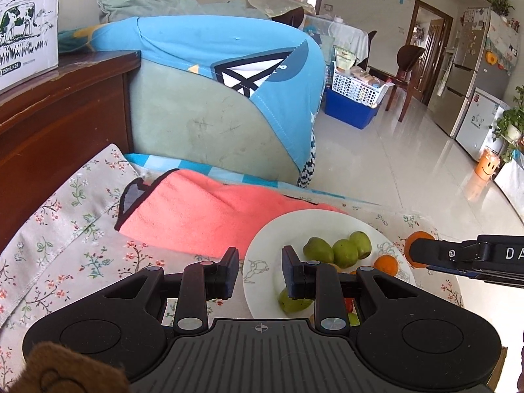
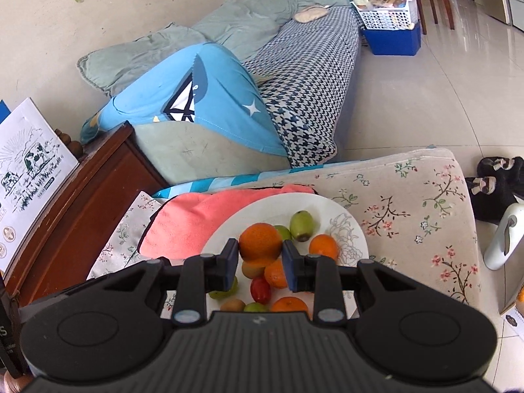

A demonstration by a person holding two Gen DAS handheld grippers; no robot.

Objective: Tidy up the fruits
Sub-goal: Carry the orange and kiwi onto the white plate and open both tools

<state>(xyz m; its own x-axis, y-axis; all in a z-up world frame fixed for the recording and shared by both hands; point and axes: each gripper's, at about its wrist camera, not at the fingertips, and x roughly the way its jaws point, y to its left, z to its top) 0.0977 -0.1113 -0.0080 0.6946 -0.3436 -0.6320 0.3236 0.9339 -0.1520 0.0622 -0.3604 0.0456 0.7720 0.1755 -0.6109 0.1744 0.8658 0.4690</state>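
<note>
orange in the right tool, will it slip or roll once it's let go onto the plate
The orange looks round and smooth-skinned, pinched at its sides only by the right tool, so it may twist or slip. Released onto the white plate, it would probably roll on the slick surface until the rim or the green fruits stop it. It looks firm, unlikely to bruise.

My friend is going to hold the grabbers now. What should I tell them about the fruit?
Right tool: shut on an orange, held above the white plate.
Left tool: nothing between its fingers, over the plate's left edge.
On the plate: green fruits, more oranges, a small red fruit and brownish ones.
Done: one orange picked up.
Left: find that orange a spot, then sort the rest. No second dish shows in either view.
</note>
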